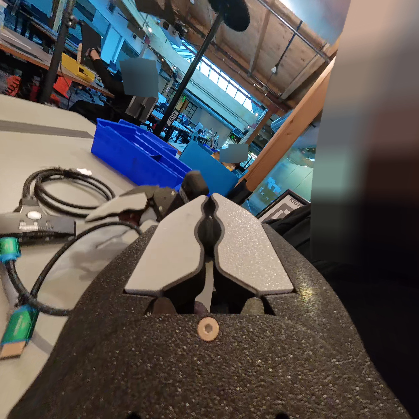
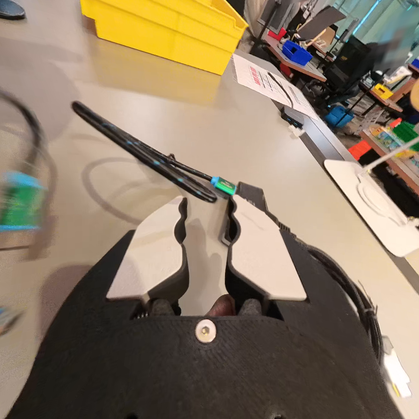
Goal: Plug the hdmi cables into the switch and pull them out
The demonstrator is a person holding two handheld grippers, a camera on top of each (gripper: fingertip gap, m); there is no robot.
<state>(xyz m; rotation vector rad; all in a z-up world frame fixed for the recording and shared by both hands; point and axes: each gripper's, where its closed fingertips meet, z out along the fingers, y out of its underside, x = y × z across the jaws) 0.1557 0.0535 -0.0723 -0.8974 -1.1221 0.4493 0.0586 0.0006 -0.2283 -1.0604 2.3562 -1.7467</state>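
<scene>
The black HDMI switch [image 1: 38,224] lies on the grey table at the left, with one green plug [image 1: 9,247] in its near port. A second green plug [image 1: 18,328] with a bare gold tip lies loose nearer me. My left gripper [image 1: 209,200] is shut and empty, raised and tilted up, to the right of the switch. My right gripper [image 2: 207,201] is open and empty. Its right finger [image 2: 256,249] overlaps the switch [image 2: 251,195], whose plugged green connector [image 2: 223,186] sits just past the fingertips. The right gripper also shows in the left wrist view [image 1: 120,206], beside the switch.
A coiled black cable [image 1: 68,188] lies behind the switch. A blue bin [image 1: 136,154] stands farther back. A yellow bin [image 2: 163,29], a printed sheet [image 2: 267,79], a small grey hub [image 2: 292,115] and a white stand base [image 2: 374,204] sit along the table's far and right edges. My hands' fingertips stand some 20 cm from each other. My right tips are roughly 7 cm from the black HDMI switch [image 1: 38,224]. The green plug [image 1: 9,247] lies around 8 cm away from my right fingertips.
</scene>
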